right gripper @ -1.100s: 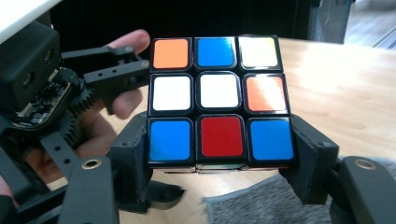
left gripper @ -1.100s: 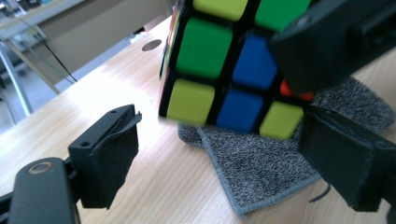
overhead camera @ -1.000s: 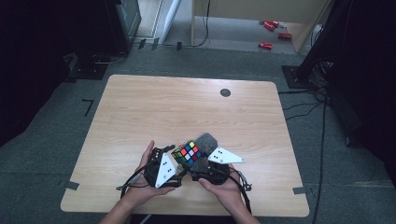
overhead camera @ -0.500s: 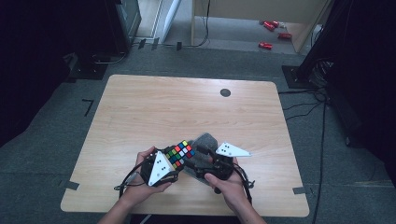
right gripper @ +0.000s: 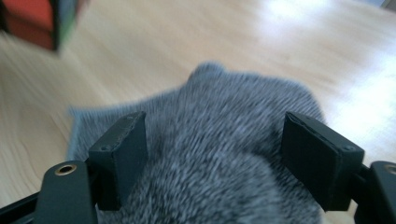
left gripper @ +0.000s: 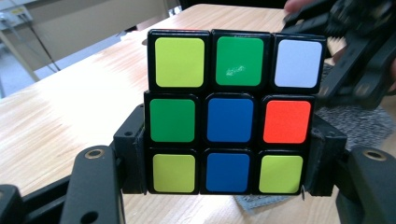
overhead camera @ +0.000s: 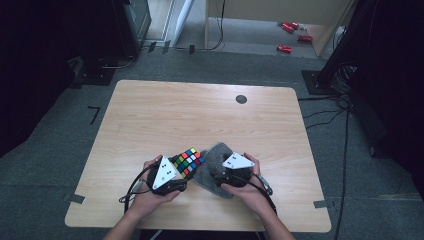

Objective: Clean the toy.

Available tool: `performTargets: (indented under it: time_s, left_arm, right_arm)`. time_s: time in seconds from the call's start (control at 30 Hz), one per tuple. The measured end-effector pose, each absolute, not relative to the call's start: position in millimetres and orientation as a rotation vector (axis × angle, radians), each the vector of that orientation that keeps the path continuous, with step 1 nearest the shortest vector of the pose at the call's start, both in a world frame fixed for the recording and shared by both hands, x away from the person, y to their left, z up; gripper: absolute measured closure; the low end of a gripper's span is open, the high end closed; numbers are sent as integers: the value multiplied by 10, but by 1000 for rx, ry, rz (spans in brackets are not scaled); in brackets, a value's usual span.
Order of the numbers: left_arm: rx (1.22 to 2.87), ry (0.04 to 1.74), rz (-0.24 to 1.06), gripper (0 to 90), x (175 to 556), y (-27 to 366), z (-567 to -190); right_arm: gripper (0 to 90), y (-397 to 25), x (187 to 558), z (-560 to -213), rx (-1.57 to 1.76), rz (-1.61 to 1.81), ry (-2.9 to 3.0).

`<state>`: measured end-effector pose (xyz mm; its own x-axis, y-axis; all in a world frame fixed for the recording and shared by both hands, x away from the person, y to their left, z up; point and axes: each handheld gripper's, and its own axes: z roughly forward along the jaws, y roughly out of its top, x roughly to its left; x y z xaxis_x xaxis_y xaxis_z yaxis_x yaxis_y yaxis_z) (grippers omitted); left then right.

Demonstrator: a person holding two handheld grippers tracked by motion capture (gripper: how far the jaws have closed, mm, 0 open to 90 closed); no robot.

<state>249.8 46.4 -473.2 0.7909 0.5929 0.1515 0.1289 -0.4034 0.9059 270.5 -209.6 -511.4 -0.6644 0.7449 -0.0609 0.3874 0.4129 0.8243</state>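
A Rubik's cube (left gripper: 229, 112) is clamped low on both sides between the jaws of my left gripper (left gripper: 229, 158), with green, blue, yellow, white and orange stickers facing the camera. From above, the cube (overhead camera: 189, 161) sits at the tip of the left gripper (overhead camera: 181, 169), near the table's front edge. A grey fuzzy cloth (overhead camera: 212, 160) lies just to the right of the cube. My right gripper (right gripper: 215, 154) stands open low over the cloth (right gripper: 219, 140), its jaws wide apart with nothing between them. In the high view the right gripper (overhead camera: 221, 171) rests at the cloth's right side.
The wooden table (overhead camera: 200, 115) has a small dark round cap (overhead camera: 241, 99) near its far edge. Cables trail from both grippers toward the front edge. In the left gripper view the right gripper (left gripper: 355, 60) is close behind the cube, at the upper right.
My left gripper has carried the cube a little to the left, away from the right gripper. More of the grey cloth now shows between the two grippers.
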Motion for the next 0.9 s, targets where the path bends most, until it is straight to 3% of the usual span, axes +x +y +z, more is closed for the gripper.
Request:
performTargets:
  time_s: [0.2, 0.37, 0.47, 0.7, 0.9]
  left_arm:
    - [1939, 541, 546, 345, 2492, 474, -4719]
    - [1936, 552, 536, 345, 2499, 488, -4715]
    - [1942, 554, 528, 345, 2506, 487, -4726]
    - [1961, 545, 505, 345, 2502, 439, -4760]
    - [1952, 500, 477, 345, 2444, 371, -4752]
  right_arm:
    - [311, -2086, 2717, -5214, 994, 1072, 2308]
    - [590, -2152, 2702, -5199, 1126, 1067, 2259]
    - [681, -2202, 2713, -5158, 1165, 1074, 2255]
    - [704, -2246, 2518, -4725, 1096, 1477, 2091]
    - [700, -2046, 2202, -4346, 890, 1771, 2005]
